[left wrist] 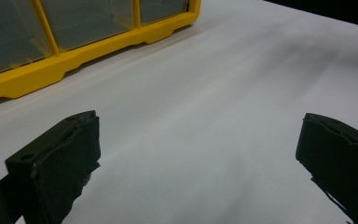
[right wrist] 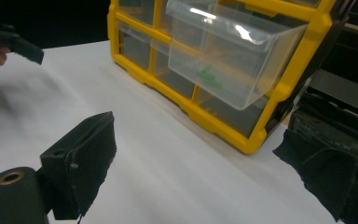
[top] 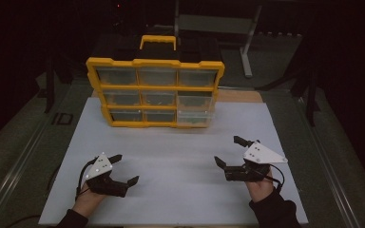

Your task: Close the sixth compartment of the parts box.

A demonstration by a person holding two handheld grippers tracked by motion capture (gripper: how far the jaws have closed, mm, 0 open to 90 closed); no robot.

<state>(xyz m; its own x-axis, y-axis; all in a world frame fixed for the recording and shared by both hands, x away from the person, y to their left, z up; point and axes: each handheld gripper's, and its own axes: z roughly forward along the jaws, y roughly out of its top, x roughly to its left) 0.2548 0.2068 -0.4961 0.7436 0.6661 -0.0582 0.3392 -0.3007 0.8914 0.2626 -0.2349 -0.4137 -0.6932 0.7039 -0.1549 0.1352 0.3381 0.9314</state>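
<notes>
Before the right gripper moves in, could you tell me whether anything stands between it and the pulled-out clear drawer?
Nothing visible does: only bare white table lies between the open right gripper and the clear drawer sticking out of the yellow organizer.

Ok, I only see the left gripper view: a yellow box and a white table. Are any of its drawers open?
Observer: Yes. One clear drawer in the right column of the yellow organizer sticks out.
Operator: Is anything in it?
Observer: A small green thing. I cannot tell what it is.
Operator: Where's my other gripper?
Observer: The right gripper is over the white table in front of the organizer, with its jaws open and nothing in them.
</notes>
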